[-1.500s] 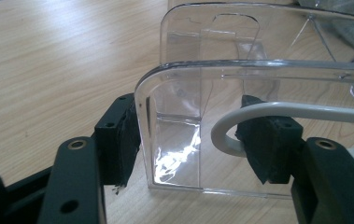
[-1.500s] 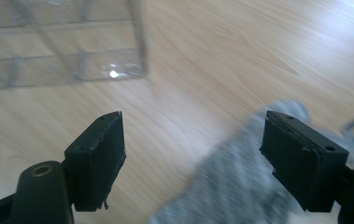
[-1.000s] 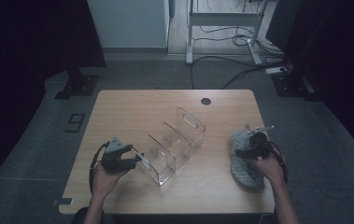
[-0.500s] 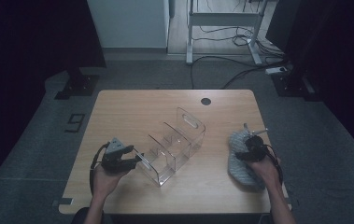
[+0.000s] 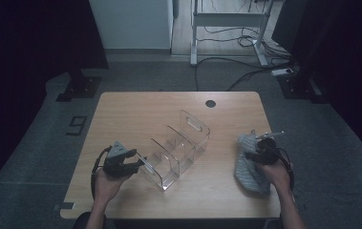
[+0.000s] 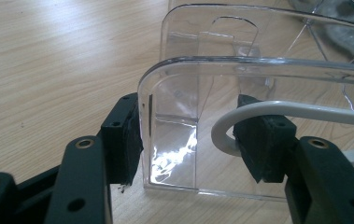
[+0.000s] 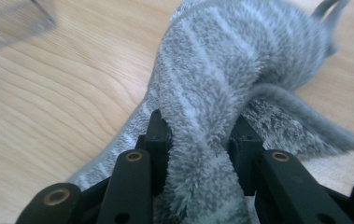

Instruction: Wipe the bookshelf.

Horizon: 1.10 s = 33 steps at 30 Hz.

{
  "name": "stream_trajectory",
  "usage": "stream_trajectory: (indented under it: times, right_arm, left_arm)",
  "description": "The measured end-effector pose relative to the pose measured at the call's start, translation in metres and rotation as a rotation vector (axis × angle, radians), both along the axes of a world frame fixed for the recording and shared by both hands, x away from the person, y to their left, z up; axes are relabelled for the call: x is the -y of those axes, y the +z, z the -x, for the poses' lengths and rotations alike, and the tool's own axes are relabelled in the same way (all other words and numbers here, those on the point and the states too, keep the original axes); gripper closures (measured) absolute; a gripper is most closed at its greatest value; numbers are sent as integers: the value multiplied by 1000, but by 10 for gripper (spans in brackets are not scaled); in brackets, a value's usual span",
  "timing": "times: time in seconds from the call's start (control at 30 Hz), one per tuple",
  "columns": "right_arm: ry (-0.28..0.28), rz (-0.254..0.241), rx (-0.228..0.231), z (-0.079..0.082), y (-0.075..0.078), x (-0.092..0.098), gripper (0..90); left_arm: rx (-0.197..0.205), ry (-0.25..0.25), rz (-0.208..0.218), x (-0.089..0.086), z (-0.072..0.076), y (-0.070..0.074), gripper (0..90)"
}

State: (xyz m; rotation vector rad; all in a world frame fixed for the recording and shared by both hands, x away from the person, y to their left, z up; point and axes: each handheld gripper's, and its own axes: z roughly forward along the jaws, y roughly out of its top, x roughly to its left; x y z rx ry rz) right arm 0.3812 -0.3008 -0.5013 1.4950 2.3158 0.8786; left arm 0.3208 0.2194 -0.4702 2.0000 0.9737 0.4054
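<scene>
At the lower left of the high view, my left tool (image 5: pixel 138 163) sits at the near end of the clear acrylic divided organiser (image 5: pixel 178 148), whose long axis runs diagonally up toward the middle of the frame. In the left gripper view its jaws straddle the rounded end wall (image 6: pixel 258 74), one pad outside against the plastic, the other inside past a white cable; they have just been closing, but I cannot tell whether both pads press yet.

The light wooden table (image 5: pixel 135 114) is bare behind the organiser.

At the lower right, my right tool (image 5: pixel 252 155) is down on the grey striped fluffy sock (image 5: pixel 250 174), which lies lengthwise near the table's right edge, well apart from the organiser. In the right gripper view its jaws have just been closing and now pinch a raised fold of sock (image 7: pixel 202 140). I judge the sock must travel left toward the compartments, so the right hand is the nearer one.
</scene>
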Motion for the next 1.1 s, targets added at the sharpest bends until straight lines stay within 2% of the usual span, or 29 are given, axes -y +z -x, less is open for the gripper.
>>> stream_trajectory:
  times: [0.2,0.47,0.6,0.83,0.97,1.03,1.1]
  right_arm:
    - [36,-30,68,7,18,-7,660]
    - [123,-62,137,12,38,-35,653]
    - [167,-51,145,10,44,-53,648]
    - [209,-47,136,-4,46,-78,646]
    - [242,-57,139,-4,46,-93,646]
    - [258,-47,150,-4,45,-99,648]
    - [278,-63,157,-3,45,-104,650]
  left_arm:
    - [1,-11,-8,0,2,1,439]
    - [-4,-30,-11,-2,4,1,439]
    - [-4,-37,-8,-3,4,1,439]
    - [-8,-49,-8,-5,6,1,439]
    - [-9,-53,-9,-5,6,1,439]
    - [-9,-53,-10,-4,6,1,439]
    - [-8,-52,-10,-4,6,1,439]
